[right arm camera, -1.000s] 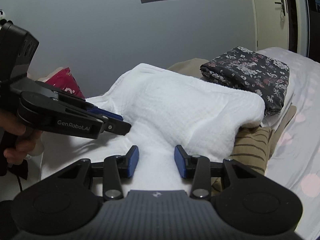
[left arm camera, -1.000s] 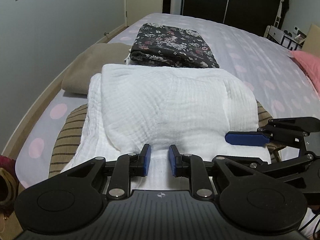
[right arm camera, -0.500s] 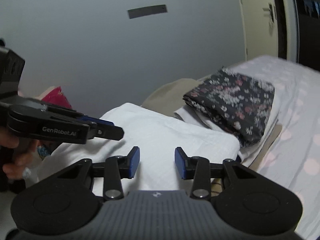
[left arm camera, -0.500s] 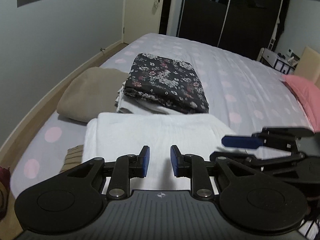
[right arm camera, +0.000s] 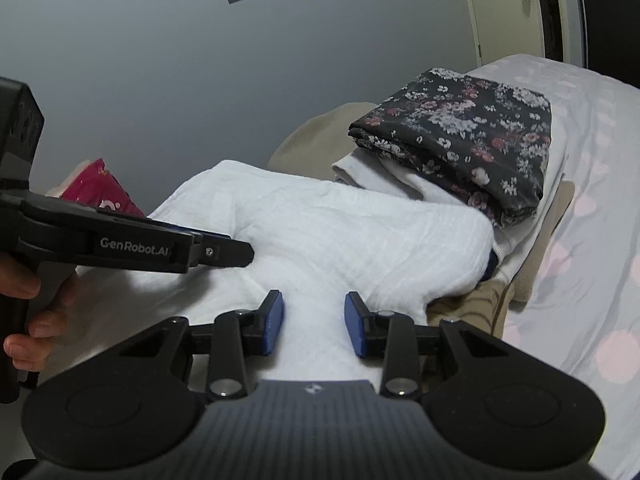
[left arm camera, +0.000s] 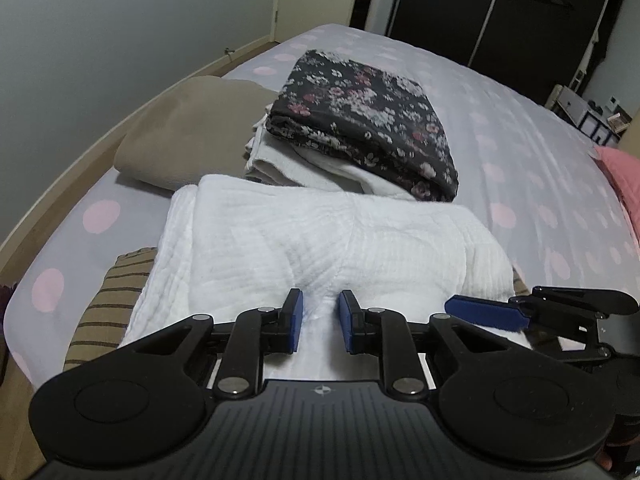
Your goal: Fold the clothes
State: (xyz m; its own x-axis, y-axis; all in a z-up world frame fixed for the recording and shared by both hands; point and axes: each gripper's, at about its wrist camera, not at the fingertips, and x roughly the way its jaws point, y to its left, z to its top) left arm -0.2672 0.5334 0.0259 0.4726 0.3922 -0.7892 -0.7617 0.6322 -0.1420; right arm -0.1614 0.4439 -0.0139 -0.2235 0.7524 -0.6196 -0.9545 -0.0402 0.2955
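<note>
A: Status on the fold?

B: Partly done, I'd say. Floral garment (left arm camera: 372, 120) is folded, stacked on a cream piece (left arm camera: 304, 164) in the upper middle of the left wrist view. White textured garment (left arm camera: 320, 240) sits centre frame, lower than that stack, folded over into a thick bundle. It lies across a striped item (left arm camera: 108, 304) at lower left that looks unfolded. A tan cloth (left arm camera: 192, 132) is at the upper left, state unclear.

A: So what's left?

B: Probably one more fold or a tidy on the white one, then the striped one. That's a guess.

A: Grippers?

B: Left gripper (left arm camera: 319, 320): jaws narrow, white cloth pinched up between the pads, so I read it as grasping the near edge of the white garment. Right gripper (right arm camera: 314, 322): jaws wider and closing, white cloth between them. It seems to bunch against the pads, so likely gripped, but less certain.

A: Pose?

B: Both pitched down over the near edge of the bed (left arm camera: 520, 140), side by side. The right one shows at the lower right of the left wrist view, the left one at mid left of the right wrist view, with a hand (right arm camera: 28, 316) on its handle.
</note>
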